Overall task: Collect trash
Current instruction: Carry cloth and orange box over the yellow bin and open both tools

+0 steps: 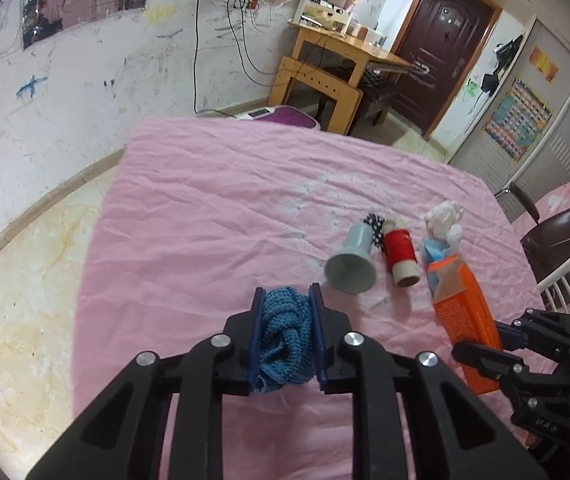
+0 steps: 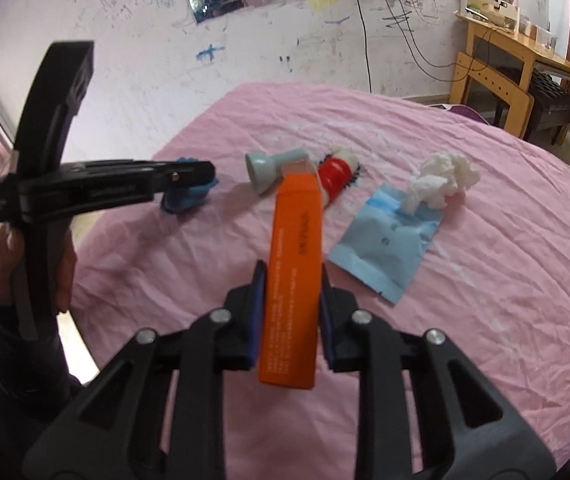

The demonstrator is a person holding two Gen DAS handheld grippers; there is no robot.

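On the pink bedsheet [image 1: 205, 208], the left gripper [image 1: 287, 300] squeezes a blue knitted cloth [image 1: 285, 332] while the right gripper [image 2: 289, 280] clamps the orange carton [image 2: 295, 264] mid-length, apparently to clear both pieces together.

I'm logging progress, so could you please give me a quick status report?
Left gripper shut on blue cloth. Right gripper shut on orange box. Cup, spool, tissue remain. Nothing blocking.

cup [image 1: 351, 268] left of spool [image 1: 401, 256] (on bed [image 1: 205, 208])
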